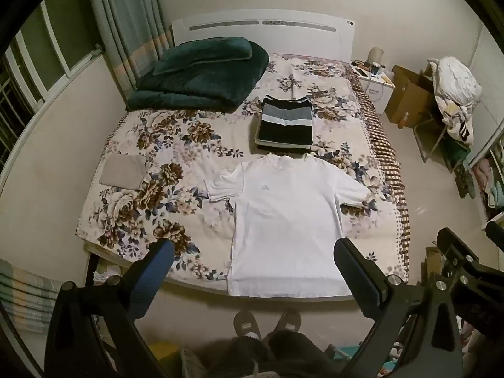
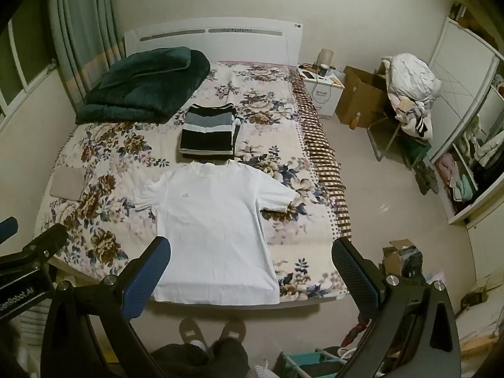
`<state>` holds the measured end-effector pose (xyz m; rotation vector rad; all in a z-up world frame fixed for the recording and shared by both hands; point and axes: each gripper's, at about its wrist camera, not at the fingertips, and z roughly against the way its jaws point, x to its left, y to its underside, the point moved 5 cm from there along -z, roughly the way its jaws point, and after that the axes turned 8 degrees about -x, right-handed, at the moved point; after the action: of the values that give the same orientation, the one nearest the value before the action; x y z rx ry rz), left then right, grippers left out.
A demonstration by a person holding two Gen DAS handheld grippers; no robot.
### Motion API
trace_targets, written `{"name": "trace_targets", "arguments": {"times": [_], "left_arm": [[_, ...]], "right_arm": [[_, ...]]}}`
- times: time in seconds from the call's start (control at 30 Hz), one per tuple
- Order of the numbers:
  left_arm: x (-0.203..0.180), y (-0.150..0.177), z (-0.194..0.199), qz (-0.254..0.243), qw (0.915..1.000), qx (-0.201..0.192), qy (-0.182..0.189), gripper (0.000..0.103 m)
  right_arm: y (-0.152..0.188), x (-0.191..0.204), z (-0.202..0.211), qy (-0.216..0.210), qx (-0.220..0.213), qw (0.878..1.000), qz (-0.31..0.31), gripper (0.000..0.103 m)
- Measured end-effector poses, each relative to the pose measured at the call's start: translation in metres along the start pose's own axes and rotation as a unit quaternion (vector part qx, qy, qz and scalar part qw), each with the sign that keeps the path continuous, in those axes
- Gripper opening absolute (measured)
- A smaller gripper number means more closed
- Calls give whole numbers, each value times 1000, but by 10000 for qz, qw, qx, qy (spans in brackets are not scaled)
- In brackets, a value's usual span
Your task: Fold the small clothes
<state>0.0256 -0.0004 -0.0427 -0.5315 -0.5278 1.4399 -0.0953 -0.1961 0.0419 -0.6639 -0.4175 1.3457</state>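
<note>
A white T-shirt (image 1: 283,217) is laid flat and face up on the floral bedsheet (image 1: 163,170) of a bed (image 2: 220,36), its collar turned toward the headboard and its hem hanging just over the near edge; both short sleeves are spread out to the sides. Just beyond the collar, a stack of folded clothes (image 1: 285,126) is seen, topped by a garment striped in black, grey and white, the stack almost touching the neckline. A folded beige cloth (image 1: 124,171) is placed near the left edge of the mattress, well apart from the shirt, and a dark green quilt (image 1: 201,75) is piled at the head of the bed on the left. The left gripper (image 1: 253,260) is held above the foot of the bed with its jaws spread wide and nothing between them; the shirt's lower half is framed between its blue-padded fingers. The right gripper (image 2: 250,258) is likewise held wide apart and empty, over the shirt's lower right corner and the bare sheet beside it. A white nightstand (image 2: 321,89) is set to the right of the headboard, with a cardboard box (image 2: 359,97) beside it. The person's two slippered feet (image 1: 267,323) are seen on the floor at the bed's foot.
</note>
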Motion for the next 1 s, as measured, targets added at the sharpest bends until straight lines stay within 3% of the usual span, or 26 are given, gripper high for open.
{"name": "trace_targets", "arguments": {"times": [1.0], "left_arm": [[0, 0, 0, 1, 10000, 48, -10, 103]], "right_arm": [[-6, 2, 0, -27, -13, 10000, -2, 103]]}}
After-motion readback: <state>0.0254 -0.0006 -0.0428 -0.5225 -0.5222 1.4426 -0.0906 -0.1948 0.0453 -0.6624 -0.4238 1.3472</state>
